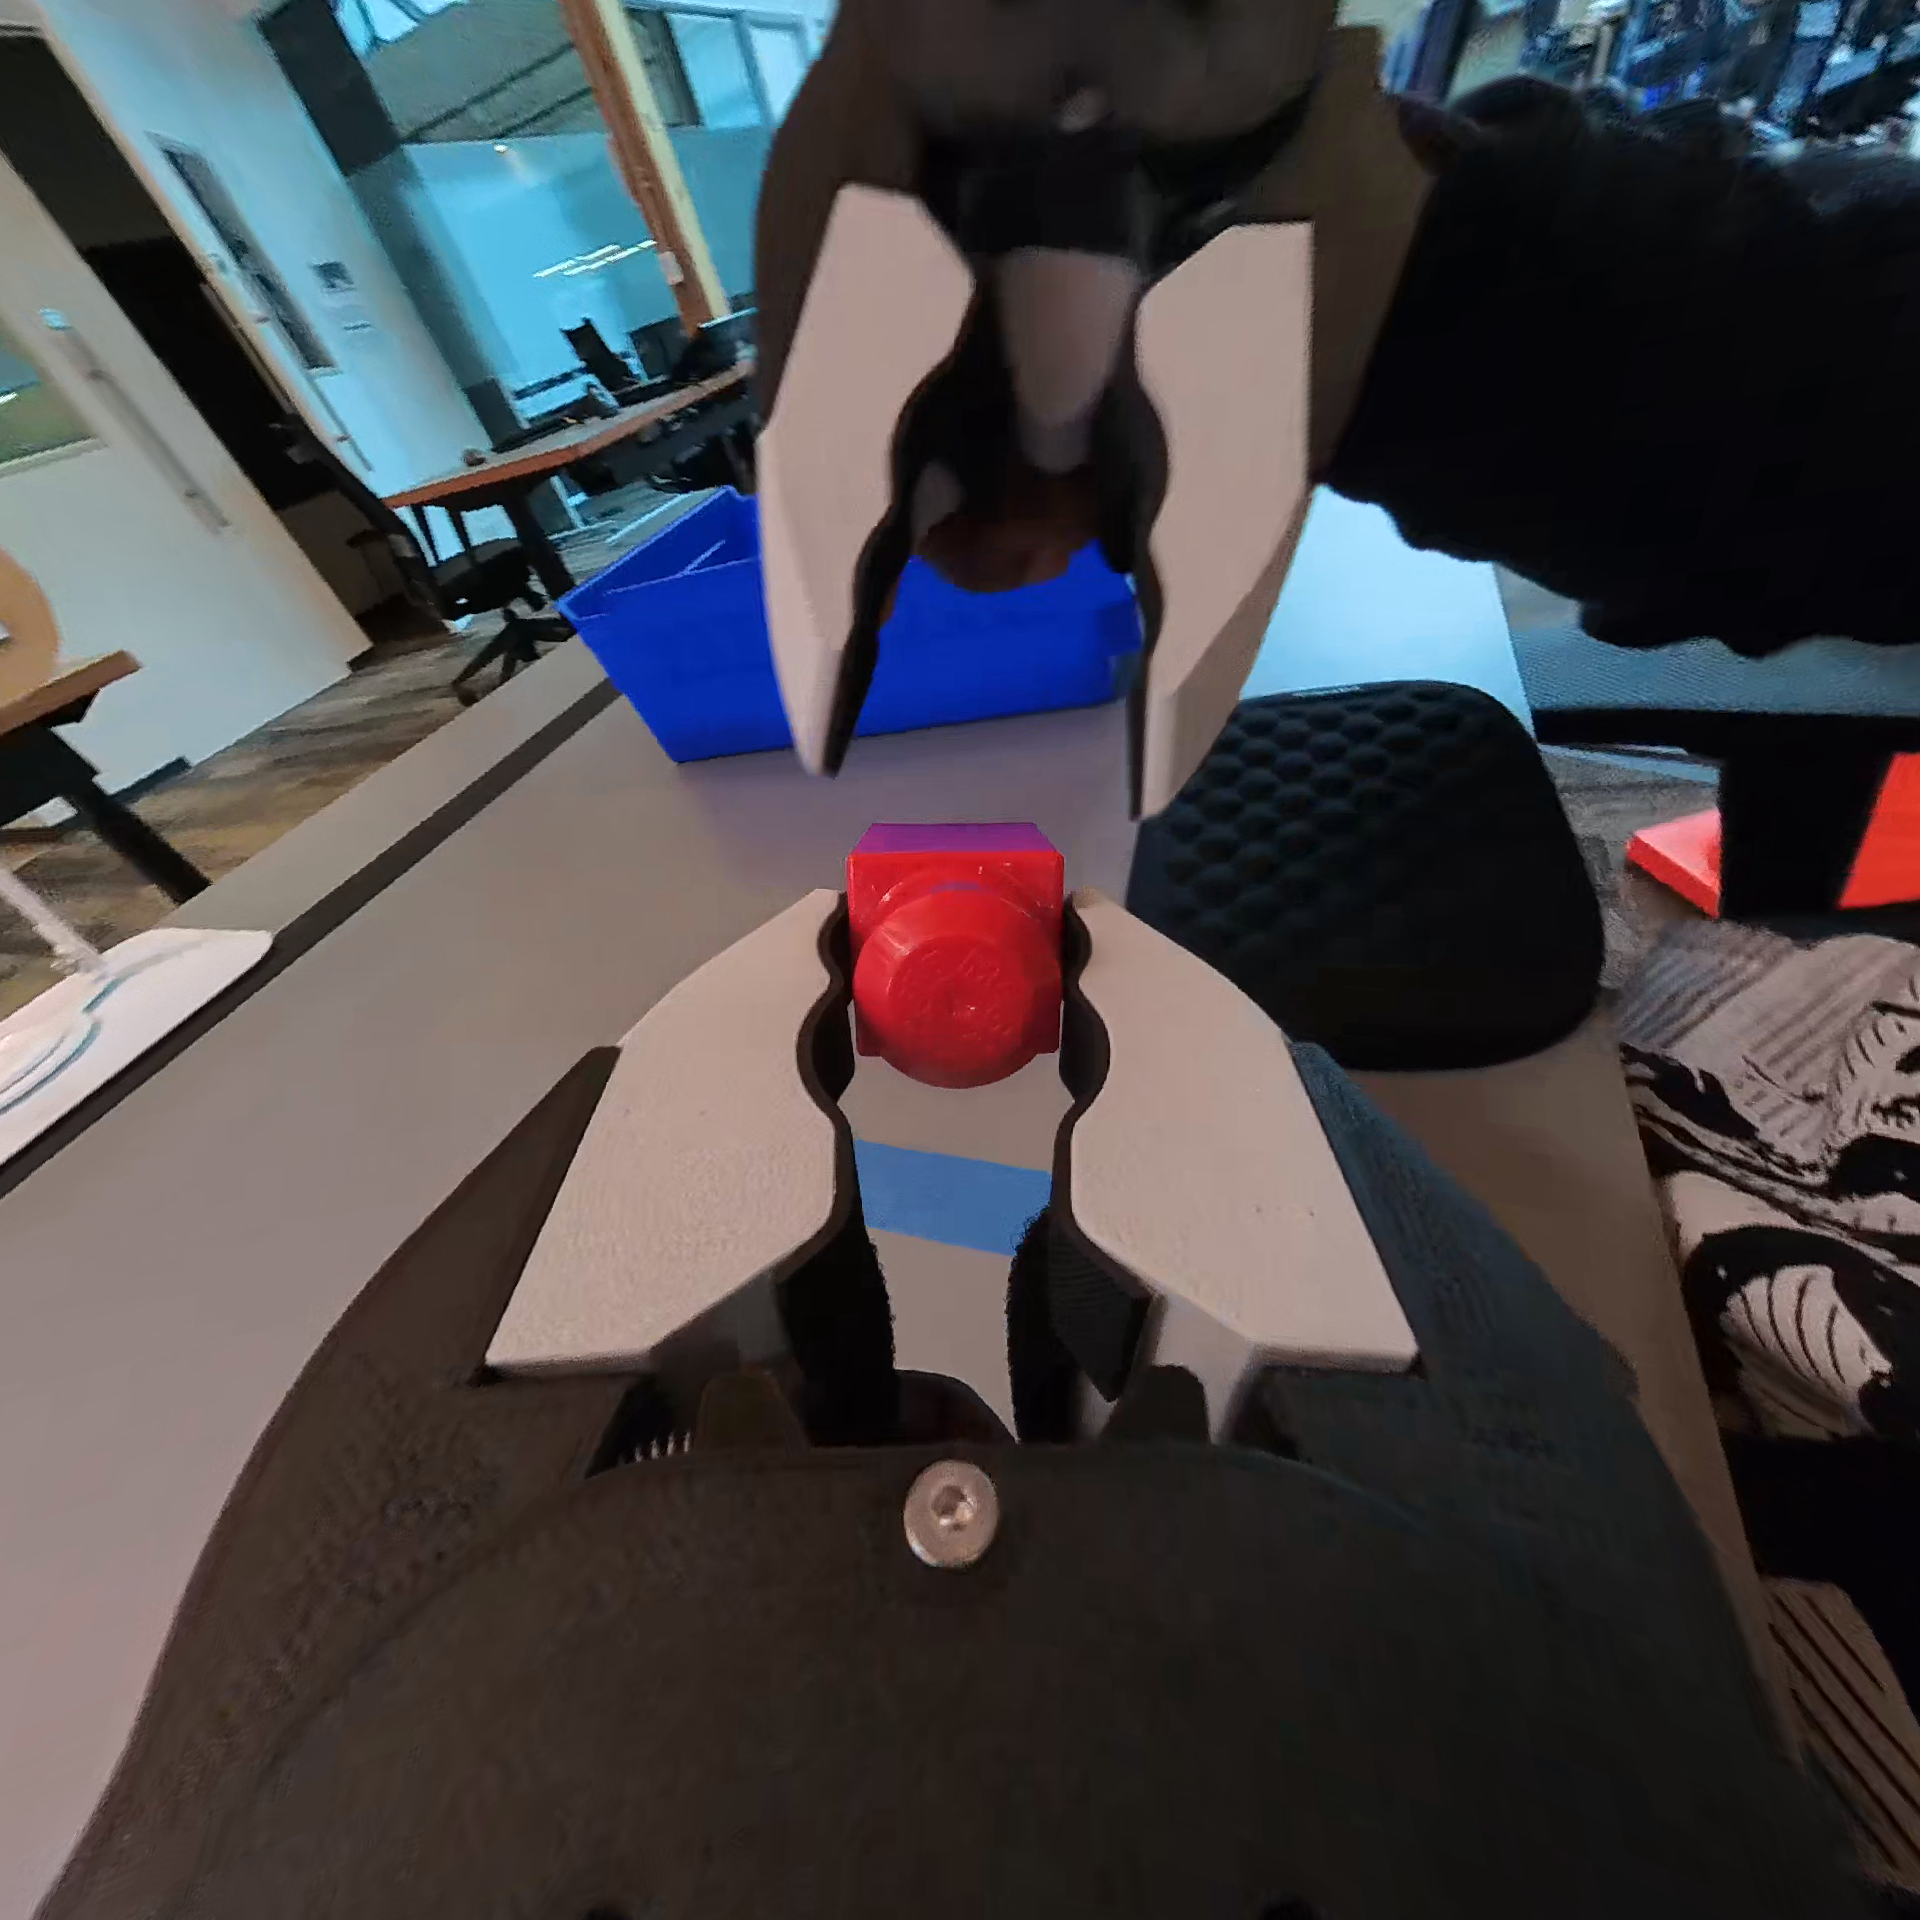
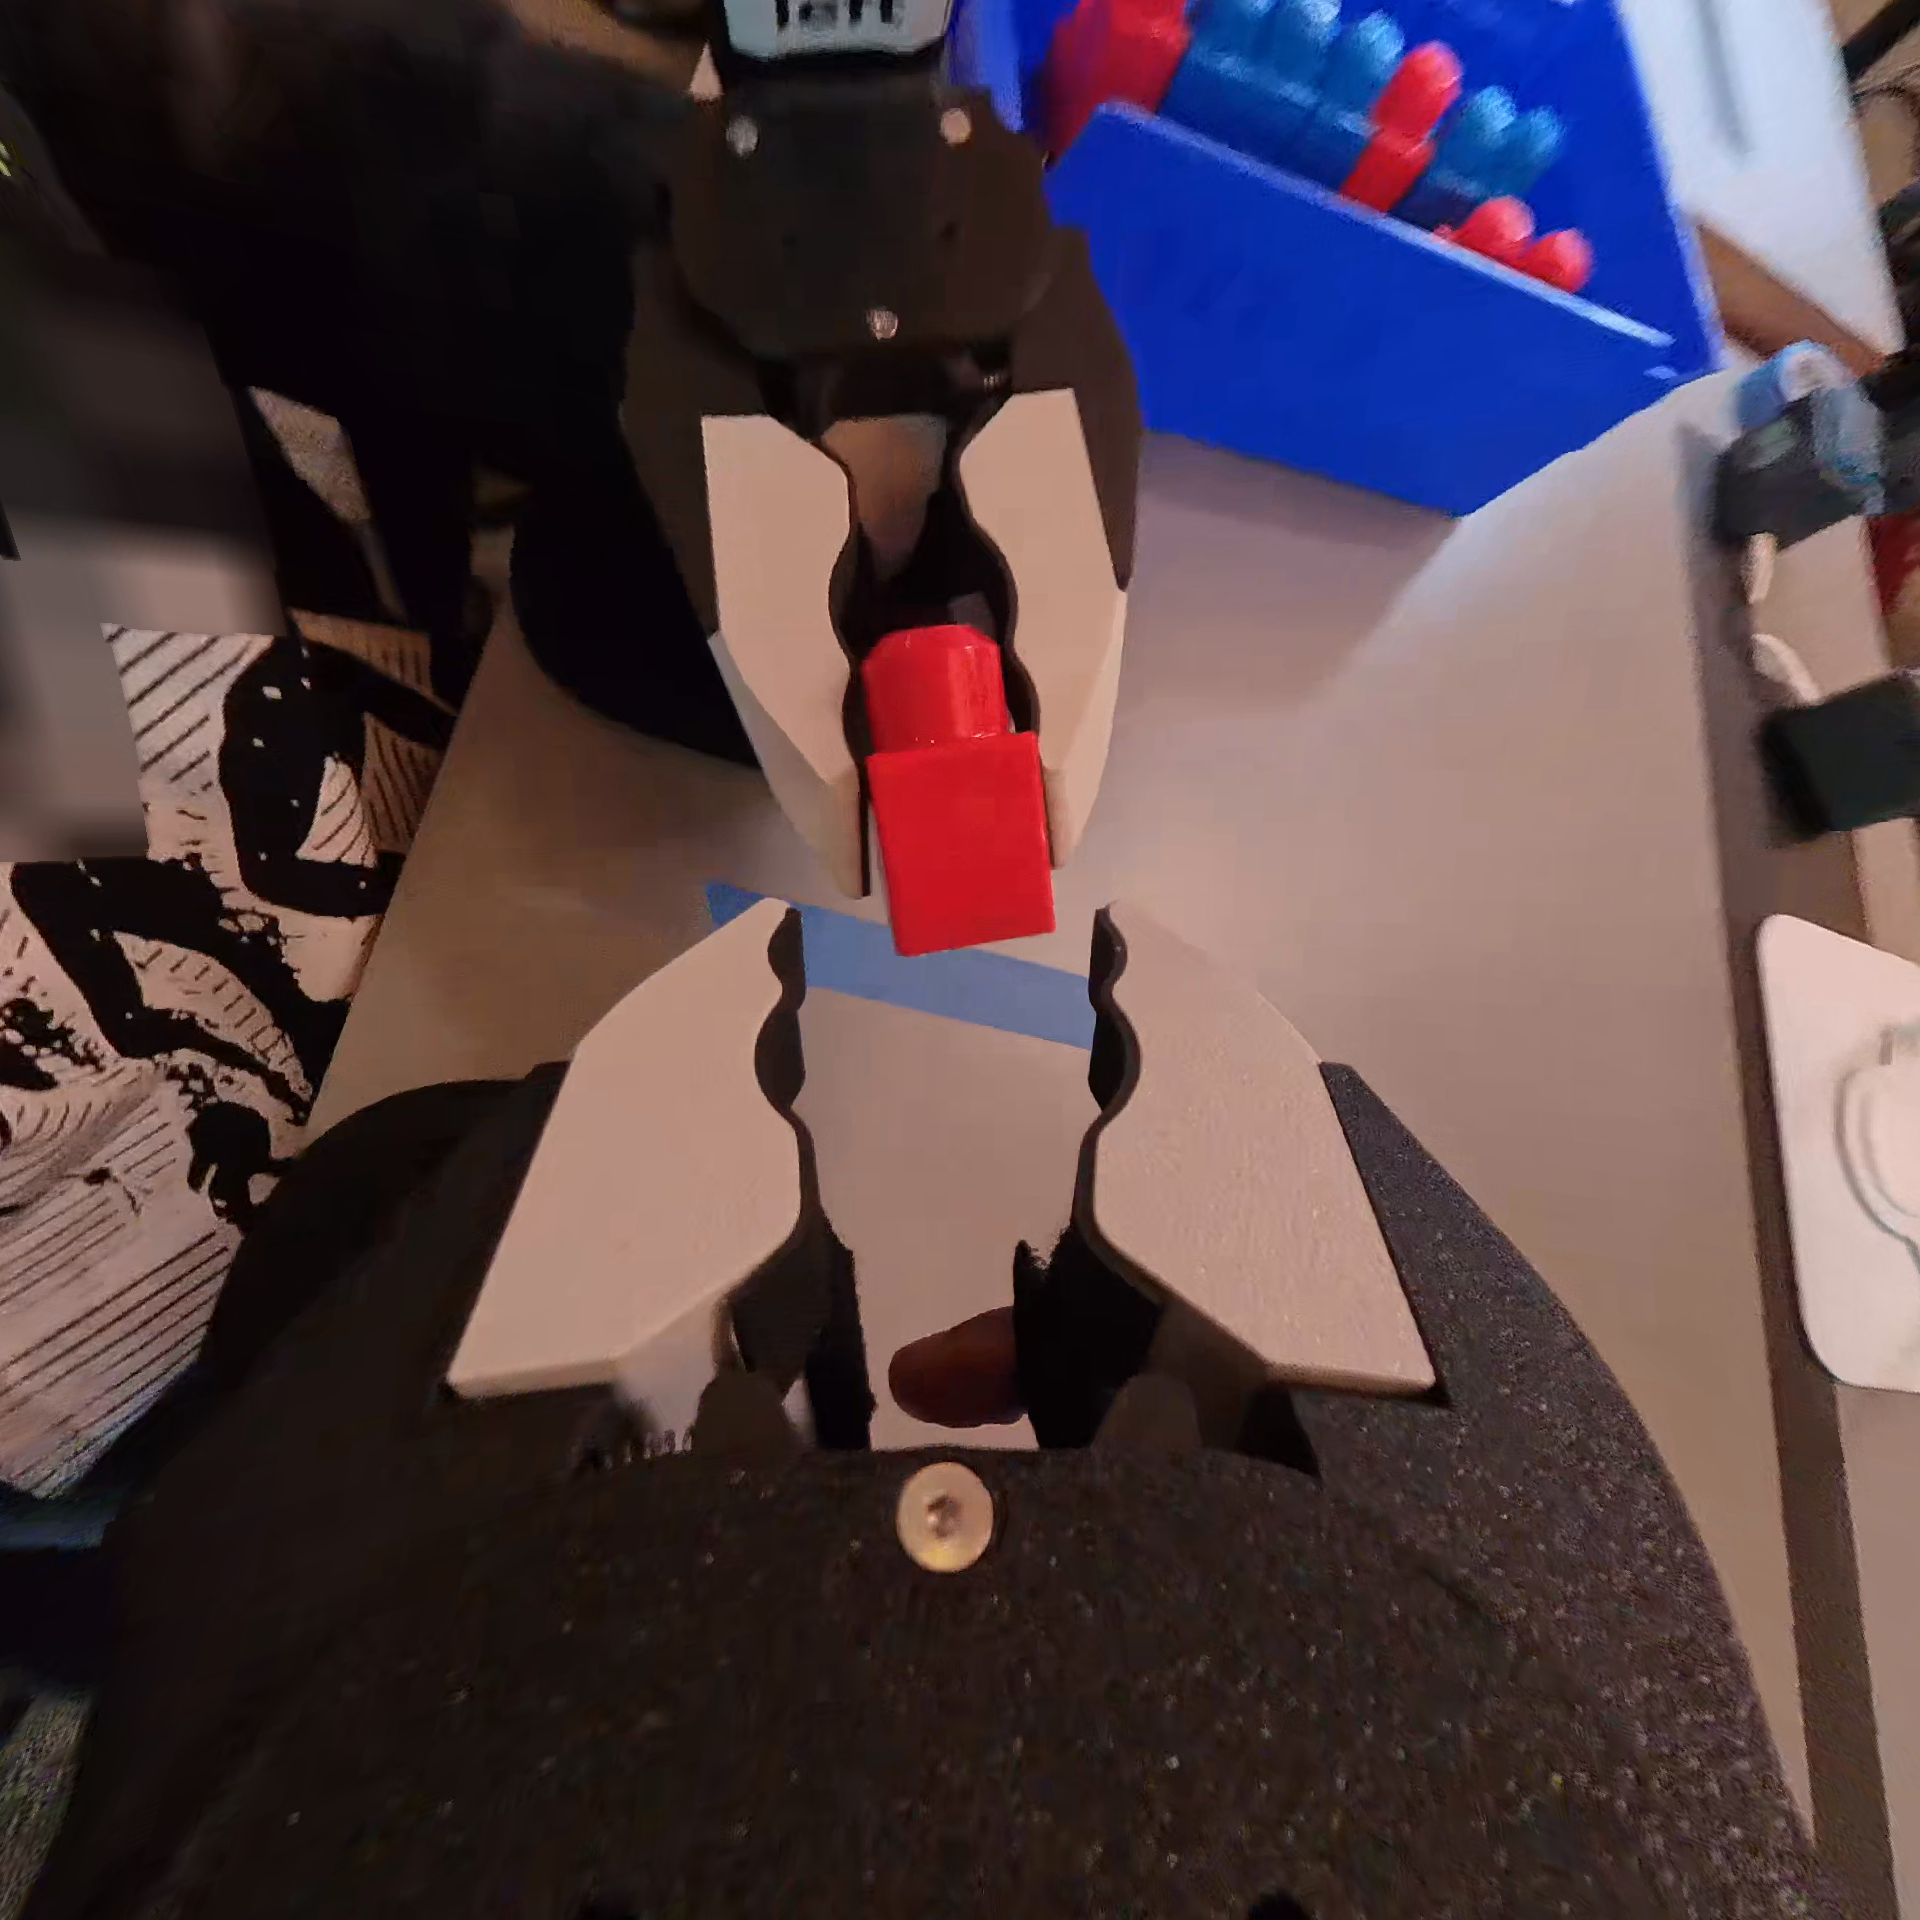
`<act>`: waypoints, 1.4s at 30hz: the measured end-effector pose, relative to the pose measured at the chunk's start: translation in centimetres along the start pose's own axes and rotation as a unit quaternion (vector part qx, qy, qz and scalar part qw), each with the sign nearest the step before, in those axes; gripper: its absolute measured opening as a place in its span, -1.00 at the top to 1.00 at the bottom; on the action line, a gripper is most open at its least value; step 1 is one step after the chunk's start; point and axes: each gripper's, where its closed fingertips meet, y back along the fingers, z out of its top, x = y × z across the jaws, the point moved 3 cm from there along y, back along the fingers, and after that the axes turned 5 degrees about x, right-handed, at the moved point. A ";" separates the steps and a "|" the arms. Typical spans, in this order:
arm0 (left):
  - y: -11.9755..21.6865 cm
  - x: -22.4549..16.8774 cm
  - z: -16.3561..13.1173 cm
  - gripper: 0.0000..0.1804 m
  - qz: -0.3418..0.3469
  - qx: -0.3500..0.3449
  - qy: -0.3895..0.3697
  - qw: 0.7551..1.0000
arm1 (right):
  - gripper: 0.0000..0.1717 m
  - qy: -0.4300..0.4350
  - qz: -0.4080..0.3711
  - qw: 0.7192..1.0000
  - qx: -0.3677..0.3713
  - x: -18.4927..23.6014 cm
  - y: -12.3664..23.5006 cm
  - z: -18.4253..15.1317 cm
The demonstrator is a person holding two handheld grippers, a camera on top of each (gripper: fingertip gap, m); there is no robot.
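Grey and wide, the table (image 2: 1351, 831) carries a strip of blue tape (image 2: 935, 987) near its middle, and behind it an open office with desks and chairs shows.

At the centre of the left wrist view, the left gripper (image 1: 956, 914) grips a red block (image 1: 956, 966); both pads press on its square sides, and its round stud points back toward the camera. The block hangs above the tape.

Opposite, at 12 o'clock in that view, the right gripper (image 1: 982, 790) hovers with its fingers spread wide and nothing between them. In its own view the fingertips stand on both sides of the tape, just beside the free end of the block, but they do not touch it.

A blue bin (image 2: 1351, 343) stands at 1 o'clock in the right wrist view, and it holds many red and blue pieces, probably blocks of the same kind, though they are blurred. A black mesh cushion (image 1: 1371, 873) lies at 3 o'clock in the left wrist view, at the table's edge.

So one block is lifted out and kept by one gripper alone; the others lie in the bin.
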 end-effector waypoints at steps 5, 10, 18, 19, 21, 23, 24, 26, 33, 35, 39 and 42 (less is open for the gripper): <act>0.1 -0.3 0.2 0.59 -0.015 -0.011 0.000 1.000 | 0.62 0.015 0.027 1.000 -0.002 0.2 -1.5 -0.6; 1.6 0.1 2.9 0.60 -0.044 -0.131 0.084 0.987 | 0.62 -0.108 0.041 0.969 -0.218 0.1 -0.6 0.8; 2.3 0.5 3.3 0.58 -0.059 -0.158 0.121 0.978 | 0.62 -0.214 0.056 0.913 -0.342 0.3 -1.3 1.6; 2.2 0.6 3.2 0.59 -0.051 -0.151 0.122 0.980 | 0.63 -0.212 0.049 0.920 -0.327 0.2 -1.3 1.4; 1.9 1.3 2.5 0.59 -0.006 -0.122 0.104 0.987 | 0.67 -0.208 0.018 0.934 -0.289 -0.5 -1.1 0.7; 1.5 1.8 1.1 0.59 0.040 -0.051 0.072 0.995 | 0.60 -0.192 -0.013 0.948 -0.254 -0.9 -0.6 0.2; 1.1 2.0 0.3 0.59 0.062 -0.011 0.047 0.997 | 0.56 -0.179 -0.015 0.954 -0.241 -0.8 -0.2 0.3; 0.4 1.8 -0.7 0.59 0.086 0.048 0.004 0.995 | 0.51 -0.149 -0.023 0.969 -0.195 -0.5 0.2 0.5; -1.0 0.0 -1.9 0.59 0.057 0.115 -0.059 0.990 | 0.54 -0.006 -0.003 1.000 -0.020 0.3 -1.5 1.2; -1.0 -0.1 -1.9 0.59 0.049 0.113 -0.054 0.991 | 0.58 0.027 0.010 1.000 0.009 0.5 -2.1 1.3; -1.1 -0.4 -2.1 0.59 0.033 0.115 -0.054 0.991 | 0.66 0.061 0.013 0.997 0.054 0.5 -3.2 1.0; -1.1 -0.5 -1.7 0.59 0.033 0.098 -0.051 0.993 | 0.66 0.055 0.016 0.997 0.050 0.5 -2.9 1.1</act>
